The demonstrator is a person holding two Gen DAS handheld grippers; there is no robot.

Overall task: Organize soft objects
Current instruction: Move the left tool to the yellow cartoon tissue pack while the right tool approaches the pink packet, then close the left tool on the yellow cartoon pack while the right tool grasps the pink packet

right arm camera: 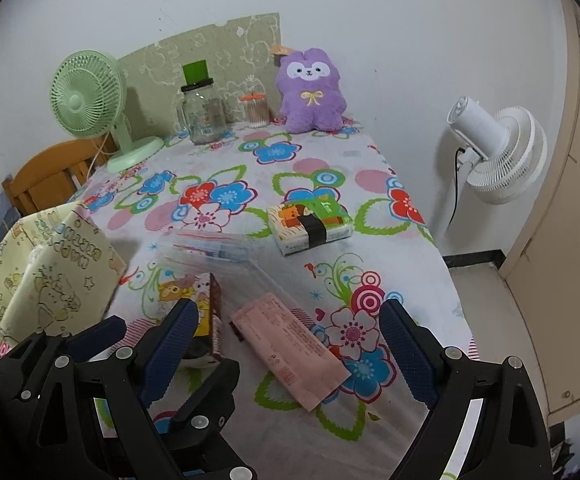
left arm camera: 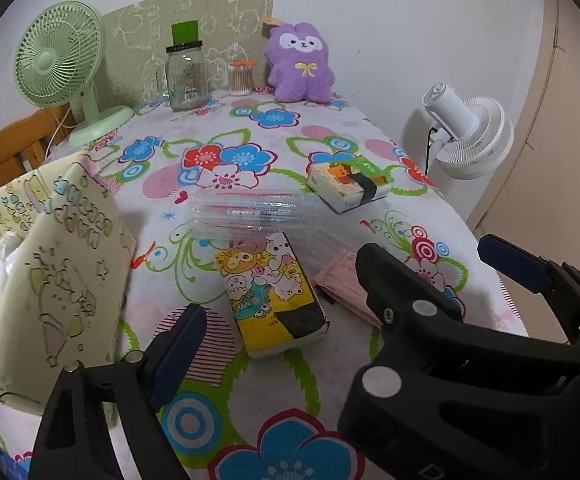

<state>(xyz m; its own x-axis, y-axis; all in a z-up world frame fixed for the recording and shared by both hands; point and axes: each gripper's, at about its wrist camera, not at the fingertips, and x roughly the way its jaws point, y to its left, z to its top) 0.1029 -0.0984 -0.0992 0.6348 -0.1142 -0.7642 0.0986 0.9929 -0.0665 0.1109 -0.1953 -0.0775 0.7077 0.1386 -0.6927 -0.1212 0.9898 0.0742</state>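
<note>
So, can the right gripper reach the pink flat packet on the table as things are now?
Probably yes. The right gripper is open, and the pink packet lies flat between its fingers with nothing on top. The cartoon tissue pack sits close by the left finger but apart from the packet.

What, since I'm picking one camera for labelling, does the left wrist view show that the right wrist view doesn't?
Only the left wrist view: the full printed top of the yellow cartoon tissue pack. Only the right wrist view: the whole flat pink paper packet, and bare floor. Both: purple plush rabbit, green desk fan, black-banded white tissue pack.
</note>
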